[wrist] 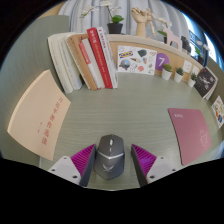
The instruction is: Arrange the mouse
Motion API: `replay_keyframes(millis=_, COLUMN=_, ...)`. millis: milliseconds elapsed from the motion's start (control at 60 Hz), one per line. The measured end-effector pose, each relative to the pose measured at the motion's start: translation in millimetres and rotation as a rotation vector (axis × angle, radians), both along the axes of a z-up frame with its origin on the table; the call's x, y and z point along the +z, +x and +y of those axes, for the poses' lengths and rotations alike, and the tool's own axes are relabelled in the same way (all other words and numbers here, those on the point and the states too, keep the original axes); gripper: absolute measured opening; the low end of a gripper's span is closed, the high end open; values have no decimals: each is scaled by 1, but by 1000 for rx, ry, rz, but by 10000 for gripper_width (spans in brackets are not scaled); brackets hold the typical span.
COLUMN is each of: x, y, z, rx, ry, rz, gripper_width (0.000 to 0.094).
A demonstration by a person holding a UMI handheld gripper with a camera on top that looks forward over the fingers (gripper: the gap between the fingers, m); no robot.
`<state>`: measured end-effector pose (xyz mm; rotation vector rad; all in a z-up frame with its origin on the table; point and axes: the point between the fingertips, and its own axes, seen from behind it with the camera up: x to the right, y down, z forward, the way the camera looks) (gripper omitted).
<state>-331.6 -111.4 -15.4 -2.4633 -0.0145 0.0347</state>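
Observation:
A grey computer mouse (pixel 109 155) with a dark top lies on the greenish desk surface (pixel 120 115). It stands between my two fingers, whose magenta pads (pixel 82 160) flank it left and right. I see a narrow gap at each side of the mouse, and it rests on the desk. My gripper (pixel 112 163) is open around it.
A beige booklet (pixel 38 118) lies at the left and a dark red notebook (pixel 192 132) at the right. Beyond the mouse, upright books (pixel 88 58) and a wooden shelf (pixel 150 55) with small items and a plant line the back.

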Motion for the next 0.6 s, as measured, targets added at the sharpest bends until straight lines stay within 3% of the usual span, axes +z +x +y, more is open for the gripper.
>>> replay_keyframes(millis=67, x=0, y=0, z=0, rx=-10, ry=14, rz=0, gripper_width=649)
replay_keyframes(millis=117, x=0, y=0, z=0, rx=-12, ry=21, rz=1, gripper_width=506)
replay_keyframes(millis=217, x=1, y=-2, z=0, rx=-15, ry=33, rz=12, gripper_width=471)
replay_keyframes(millis=383, x=0, y=-1, z=-1, rx=26, ry=17, rz=25, gripper_width=328)
replay_keyframes(millis=550, x=6, y=-4, z=-5, rx=111, ry=-32, rz=36, gripper_width=325)
replay_keyframes(millis=600, x=26, y=0, z=-2, rx=147, ry=-6, rz=14, gripper_width=326)
